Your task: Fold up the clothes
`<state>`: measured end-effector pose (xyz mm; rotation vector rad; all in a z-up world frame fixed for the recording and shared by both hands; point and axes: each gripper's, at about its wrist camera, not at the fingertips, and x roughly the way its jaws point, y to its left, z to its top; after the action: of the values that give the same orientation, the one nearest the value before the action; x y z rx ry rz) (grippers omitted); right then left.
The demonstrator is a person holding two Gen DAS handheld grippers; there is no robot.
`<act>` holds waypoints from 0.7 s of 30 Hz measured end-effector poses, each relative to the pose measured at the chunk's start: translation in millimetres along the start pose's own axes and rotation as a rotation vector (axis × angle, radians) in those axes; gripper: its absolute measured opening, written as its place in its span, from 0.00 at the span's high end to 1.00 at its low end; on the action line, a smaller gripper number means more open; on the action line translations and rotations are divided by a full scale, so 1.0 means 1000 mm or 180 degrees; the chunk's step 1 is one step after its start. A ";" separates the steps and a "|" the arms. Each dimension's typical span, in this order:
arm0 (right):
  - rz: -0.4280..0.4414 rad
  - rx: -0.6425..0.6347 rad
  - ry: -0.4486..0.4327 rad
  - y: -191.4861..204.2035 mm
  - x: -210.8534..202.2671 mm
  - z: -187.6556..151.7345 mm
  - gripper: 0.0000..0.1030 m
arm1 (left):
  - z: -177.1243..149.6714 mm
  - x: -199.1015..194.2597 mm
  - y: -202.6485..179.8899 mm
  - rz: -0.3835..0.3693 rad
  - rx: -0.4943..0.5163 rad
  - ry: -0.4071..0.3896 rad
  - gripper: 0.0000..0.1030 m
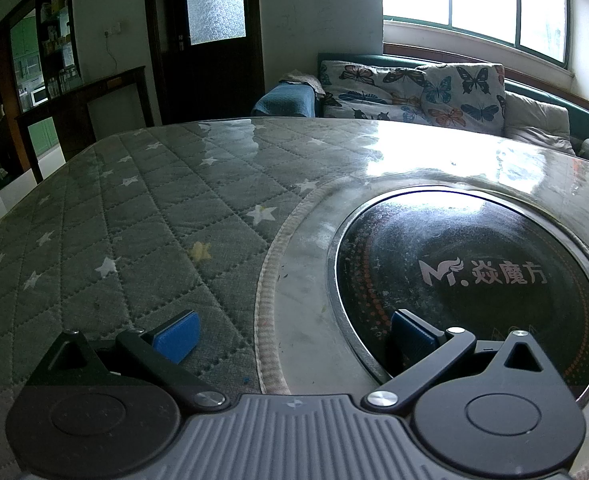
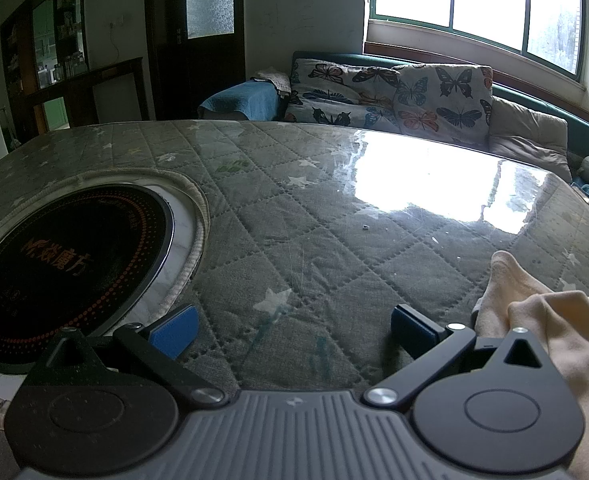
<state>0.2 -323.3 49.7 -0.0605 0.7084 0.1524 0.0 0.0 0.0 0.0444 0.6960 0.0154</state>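
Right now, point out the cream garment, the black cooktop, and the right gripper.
cream garment [image 2: 566, 328], right wrist view, bunched fold.
black cooktop [image 1: 474, 280], left wrist view, glass near logo.
right gripper [image 2: 294, 326], right wrist view, gap between open fingertips.

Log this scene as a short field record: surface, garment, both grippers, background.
surface: quilted star-print table cover under a glossy clear sheet, with a round black cooktop set in a cut-out
garment: cream cloth, bunched, at the right edge of the right view, unfolded
left gripper: open, empty, over the cooktop's edge
right gripper: open, empty, cloth just right of it
background: sofa with butterfly cushions, window, dark door
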 end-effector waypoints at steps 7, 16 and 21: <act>0.0000 0.0000 0.0000 -0.001 -0.002 0.000 0.00 | 0.000 0.000 0.000 -0.0002 -0.0002 -0.0001 0.00; -0.0009 0.0005 0.0007 0.000 0.002 -0.001 0.00 | 0.001 0.001 -0.002 0.0008 0.0011 0.0005 0.00; -0.0026 -0.0004 0.0010 0.000 -0.001 -0.003 0.00 | 0.001 -0.001 -0.005 0.0018 0.0015 0.0021 0.00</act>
<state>-2.3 -323.9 48.3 -0.0649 0.7111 0.1448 -0.4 -5.5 1.1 0.0509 0.7025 0.0194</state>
